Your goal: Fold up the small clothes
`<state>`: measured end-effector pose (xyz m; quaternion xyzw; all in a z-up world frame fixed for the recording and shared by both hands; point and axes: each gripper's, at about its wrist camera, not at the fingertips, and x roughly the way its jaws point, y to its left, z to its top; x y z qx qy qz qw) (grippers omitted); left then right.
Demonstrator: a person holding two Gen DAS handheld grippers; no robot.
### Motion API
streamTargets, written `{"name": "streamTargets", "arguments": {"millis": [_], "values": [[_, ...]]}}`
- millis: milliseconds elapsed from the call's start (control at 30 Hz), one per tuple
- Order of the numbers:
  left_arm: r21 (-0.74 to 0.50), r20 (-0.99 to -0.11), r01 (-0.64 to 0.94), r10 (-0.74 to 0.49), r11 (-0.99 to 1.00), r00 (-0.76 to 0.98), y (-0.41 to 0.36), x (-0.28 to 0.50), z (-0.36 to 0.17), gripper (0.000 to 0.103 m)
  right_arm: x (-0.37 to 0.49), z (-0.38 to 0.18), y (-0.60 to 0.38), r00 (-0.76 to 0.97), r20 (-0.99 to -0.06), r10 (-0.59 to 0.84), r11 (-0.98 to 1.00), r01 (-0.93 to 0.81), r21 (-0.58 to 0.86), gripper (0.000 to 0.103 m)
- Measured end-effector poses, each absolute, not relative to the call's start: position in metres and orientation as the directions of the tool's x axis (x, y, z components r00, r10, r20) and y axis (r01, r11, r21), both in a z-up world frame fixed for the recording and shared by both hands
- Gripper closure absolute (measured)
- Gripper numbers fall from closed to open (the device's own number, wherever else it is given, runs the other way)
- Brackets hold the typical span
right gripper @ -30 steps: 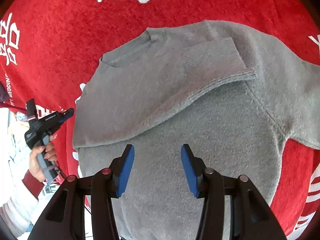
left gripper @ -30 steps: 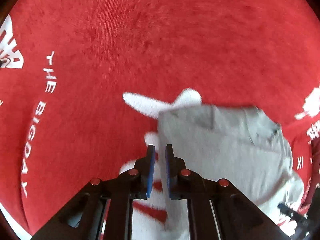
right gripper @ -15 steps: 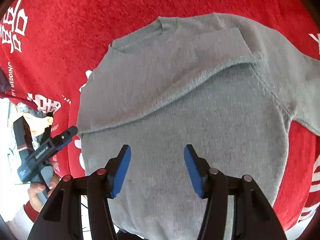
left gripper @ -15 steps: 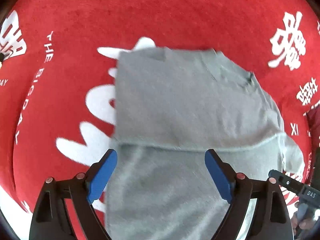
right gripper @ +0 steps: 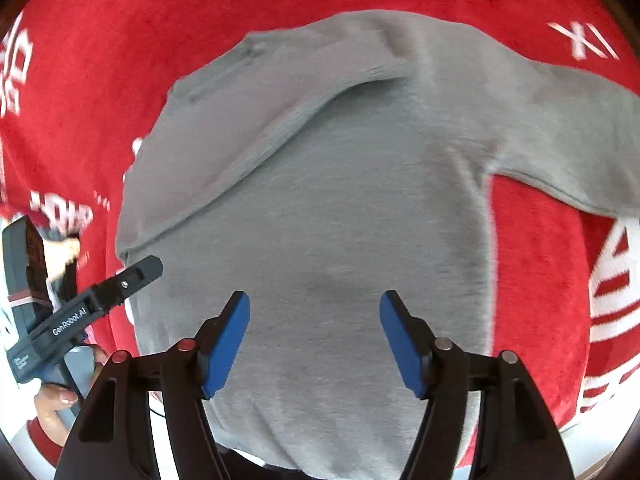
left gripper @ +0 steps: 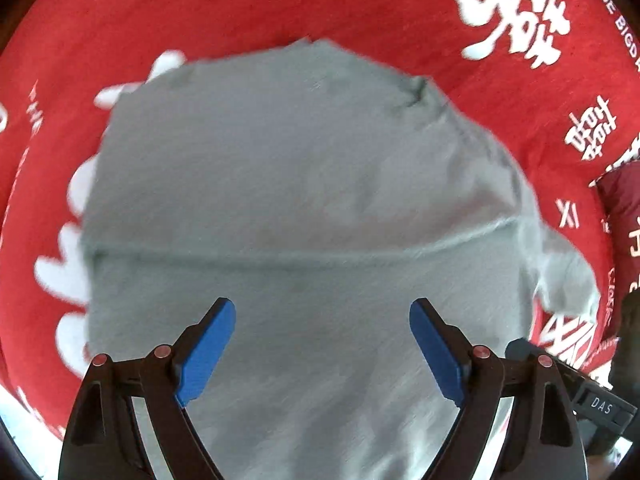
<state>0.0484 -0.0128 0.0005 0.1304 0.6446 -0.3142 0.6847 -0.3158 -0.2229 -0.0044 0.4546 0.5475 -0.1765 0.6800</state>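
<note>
A small grey knit sweater lies flat on a red cloth. Its left sleeve is folded across the chest, its cuff near the middle. The other sleeve stretches out to the right. In the left wrist view the sweater shows a fold edge running across it. My left gripper is open and empty above the sweater's body; it also shows in the right wrist view at the sweater's left edge. My right gripper is open and empty above the lower body.
The red cloth with white printed characters and letters covers the whole surface. A dark red fabric item lies at the right edge in the left wrist view. The person's hand holds the left gripper's handle.
My left gripper has opened wide, let go of the sleeve and pulled back over the sweater's body. The right gripper has shifted slightly, staying open.
</note>
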Motion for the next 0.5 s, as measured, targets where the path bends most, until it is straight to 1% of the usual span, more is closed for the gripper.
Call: {"name": "streamTargets", "arguments": {"millis": [67, 133, 233, 267, 300, 333, 400, 433, 467, 500], "values": [[-0.219, -0.960, 0.609, -0.279, 0.763, 0.005, -0.039, 0.048, 0.002, 0.014, -0.317, -0.005, -0.247, 0.403, -0.883, 0.241, 0.454, 0.757, 0.469, 0.036], [-0.213, -0.956, 0.617, -0.292, 0.757, 0.028, -0.060, 0.049, 0.002, 0.014, -0.309, -0.011, -0.282, 0.509, -0.830, 0.229, 0.349, 0.753, 0.558, 0.037], [-0.190, -0.957, 0.626, -0.285, 0.756, 0.054, -0.087, 0.052, -0.002, 0.014, -0.297, -0.031, -0.319, 0.587, -0.778, 0.225, 0.211, 0.750, 0.627, 0.037], [-0.186, -0.958, 0.625, -0.280, 0.758, 0.055, -0.093, 0.053, -0.004, 0.014, -0.296, -0.034, -0.324, 0.594, -0.772, 0.226, 0.191, 0.750, 0.633, 0.047], [-0.185, -0.958, 0.624, -0.280, 0.759, 0.056, -0.097, 0.052, -0.004, 0.014, -0.293, -0.040, -0.332, 0.599, -0.767, 0.228, 0.158, 0.755, 0.637, 0.061], [-0.181, -0.958, 0.627, -0.279, 0.758, 0.061, -0.100, 0.050, -0.005, 0.014, -0.289, -0.046, -0.340, 0.591, -0.771, 0.236, 0.136, 0.766, 0.629, 0.096], [-0.158, -0.960, 0.642, -0.268, 0.750, 0.077, -0.104, 0.046, -0.008, 0.014, -0.283, -0.042, -0.346, 0.586, -0.777, 0.231, 0.172, 0.761, 0.626, 0.096], [-0.141, -0.963, 0.652, -0.256, 0.745, 0.085, -0.106, 0.043, -0.010, 0.014, -0.276, -0.033, -0.346, 0.571, -0.790, 0.224, 0.271, 0.742, 0.613, 0.096], [-0.122, -0.967, 0.661, -0.238, 0.740, 0.088, -0.106, 0.040, -0.015, 0.014, -0.275, -0.030, -0.344, 0.558, -0.800, 0.222, 0.309, 0.738, 0.600, 0.096], [-0.111, -0.971, 0.667, -0.222, 0.737, 0.085, -0.106, 0.038, -0.020, 0.014, -0.270, -0.026, -0.340, 0.512, -0.832, 0.213, 0.410, 0.726, 0.552, 0.096]]}}
